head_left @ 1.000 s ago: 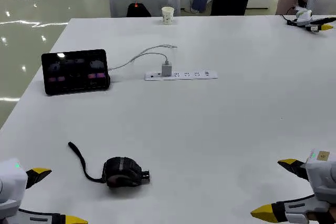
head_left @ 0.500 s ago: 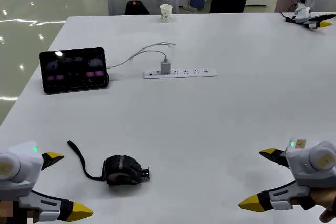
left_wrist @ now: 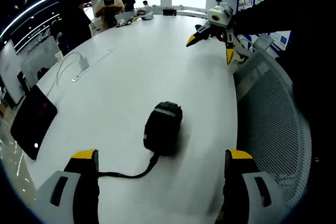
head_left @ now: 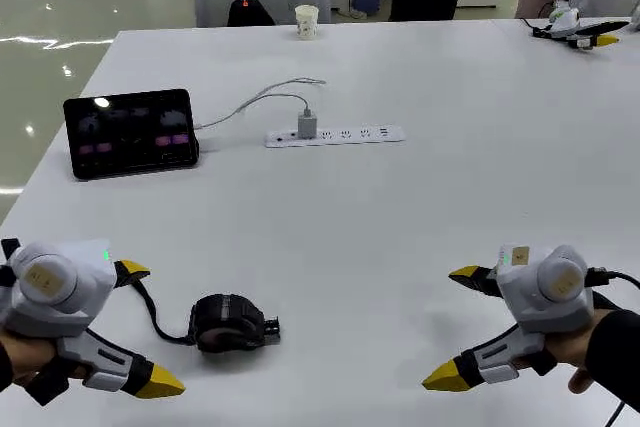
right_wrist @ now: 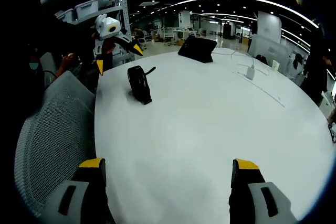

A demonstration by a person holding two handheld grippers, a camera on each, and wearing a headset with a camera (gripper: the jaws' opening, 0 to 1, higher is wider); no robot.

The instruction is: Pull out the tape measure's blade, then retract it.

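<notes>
The left claw (head_left: pixel 150 327) hovers at 8 o'clock in the head view, held in a hand, its yellow-tipped jaws spread wide and gripping nothing. Just beside it at its 3 o'clock lies the tape (head_left: pixel 228 322), flat on the white counter (head_left: pixel 400 217) and free of both claws. It is a rounded black case with a dark grey disc on its upper face. A small tab juts from its 3 o'clock end, and no length of blade is drawn out. A thin black strap (head_left: pixel 150 302) leaves the case at 9 o'clock and curves up toward 10 o'clock. It ends by the tip of the left claw's farther jaw; whether it touches the jaw cannot be told. In the left gripper view the case sits ahead between the two jaws, with the strap curling back toward one of them.

The right claw (head_left: pixel 452 327) is at 4 o'clock in the head view, well apart from the tape, its jaws also wide open and empty.

Farther back, a dark tablet (head_left: pixel 128 132) stands propped at 10 o'clock. A white power strip (head_left: pixel 335 135) with a charger (head_left: pixel 307 125) plugged in lies near 12 o'clock. A paper cup (head_left: pixel 306 20) stands at the far edge.
</notes>
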